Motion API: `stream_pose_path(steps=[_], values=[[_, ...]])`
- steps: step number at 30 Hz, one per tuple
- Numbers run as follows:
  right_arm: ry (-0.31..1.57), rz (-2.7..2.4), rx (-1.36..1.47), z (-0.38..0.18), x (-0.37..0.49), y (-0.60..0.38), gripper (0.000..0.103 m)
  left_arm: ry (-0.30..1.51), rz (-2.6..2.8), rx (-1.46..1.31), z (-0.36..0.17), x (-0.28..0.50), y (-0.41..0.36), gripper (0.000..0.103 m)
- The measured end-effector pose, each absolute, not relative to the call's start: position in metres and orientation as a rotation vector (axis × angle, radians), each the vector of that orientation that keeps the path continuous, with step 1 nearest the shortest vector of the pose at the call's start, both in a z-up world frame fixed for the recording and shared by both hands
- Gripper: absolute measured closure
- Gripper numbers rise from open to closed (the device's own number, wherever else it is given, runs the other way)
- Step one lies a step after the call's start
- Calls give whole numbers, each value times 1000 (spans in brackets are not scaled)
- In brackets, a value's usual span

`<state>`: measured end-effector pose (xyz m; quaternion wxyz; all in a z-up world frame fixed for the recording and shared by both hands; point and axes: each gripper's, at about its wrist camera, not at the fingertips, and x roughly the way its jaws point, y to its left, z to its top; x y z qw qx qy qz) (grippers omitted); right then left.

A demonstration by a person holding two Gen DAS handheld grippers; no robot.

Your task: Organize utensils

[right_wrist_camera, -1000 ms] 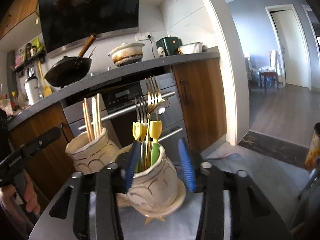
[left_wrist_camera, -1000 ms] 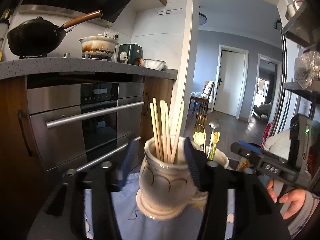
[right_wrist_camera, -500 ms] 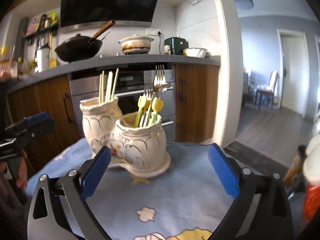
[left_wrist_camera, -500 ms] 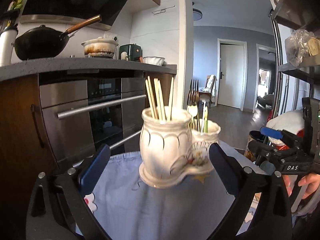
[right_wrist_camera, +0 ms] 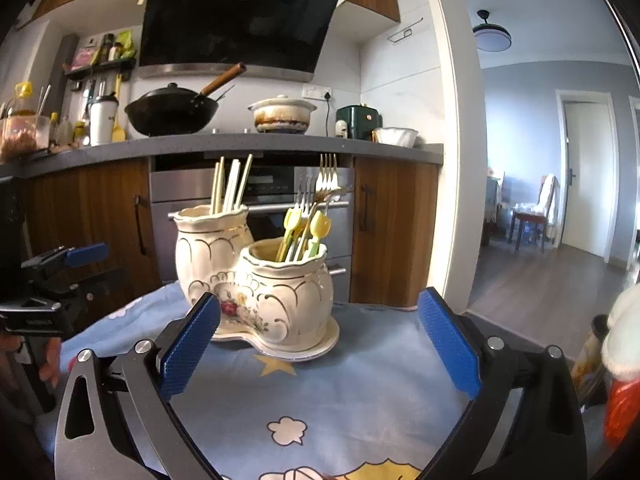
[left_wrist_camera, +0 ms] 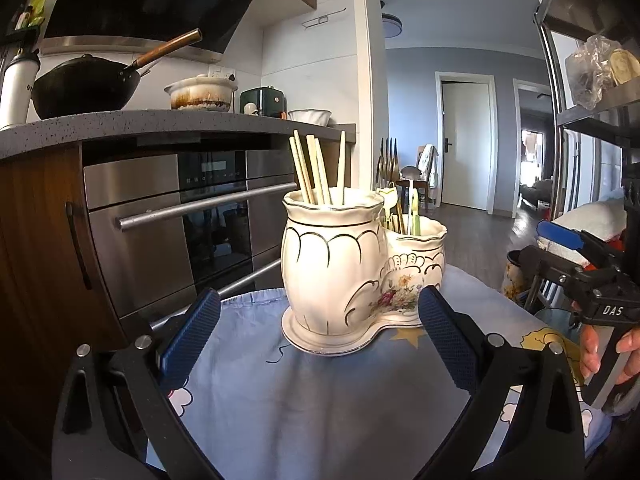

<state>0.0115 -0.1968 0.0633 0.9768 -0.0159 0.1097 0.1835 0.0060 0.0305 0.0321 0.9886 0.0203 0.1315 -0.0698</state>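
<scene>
**Both jaws wide, holder standing free**

The cream twin-pot utensil holder (left_wrist_camera: 360,264) stands upright on the blue-clothed worktop (left_wrist_camera: 320,400), just ahead of both sets of jaws and touching neither. Chopsticks (left_wrist_camera: 316,168) fill the taller pot, forks (right_wrist_camera: 326,180) the shorter. The left gripper (left_wrist_camera: 320,336) and right gripper (right_wrist_camera: 318,336) have just been opening; both gape wide with nothing between them.

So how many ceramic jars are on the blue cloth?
2, joined on one base: the taller jar holds chopsticks, the shorter jar beside it holds forks.
</scene>
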Motion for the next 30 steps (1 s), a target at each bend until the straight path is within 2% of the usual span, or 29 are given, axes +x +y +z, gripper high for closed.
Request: stream_pose_path(steps=[30], values=[[207,375,-34,64,7,-196,5,262,-107,49,32,6,31,5]])
